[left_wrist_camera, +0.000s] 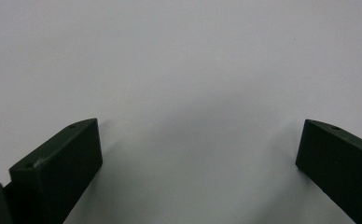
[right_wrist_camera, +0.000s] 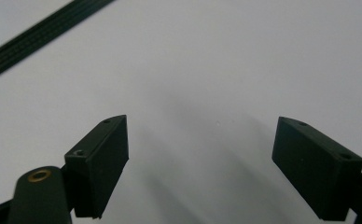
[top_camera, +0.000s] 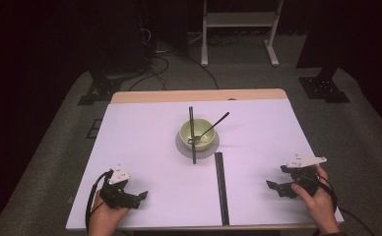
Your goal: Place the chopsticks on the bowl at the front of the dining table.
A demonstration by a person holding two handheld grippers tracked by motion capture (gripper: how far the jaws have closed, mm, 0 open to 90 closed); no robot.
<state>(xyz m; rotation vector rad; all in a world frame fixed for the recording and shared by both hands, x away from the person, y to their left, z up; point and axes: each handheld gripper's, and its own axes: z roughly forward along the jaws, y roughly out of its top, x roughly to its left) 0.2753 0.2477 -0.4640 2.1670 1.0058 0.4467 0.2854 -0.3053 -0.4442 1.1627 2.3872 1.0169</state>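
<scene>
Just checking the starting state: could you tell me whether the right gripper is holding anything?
No, the right gripper has its jaws standing wide apart over the bare white table, with nothing between them.

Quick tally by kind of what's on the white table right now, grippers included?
Bowl: 1
Grey plate under the bowl: 1
Spoon in the bowl: 1
Black chopsticks, a pair across the bowl: 1
Black strip lying on the table: 1
Grippers, left gripper and right gripper, both open: 2
Total: 7
</scene>
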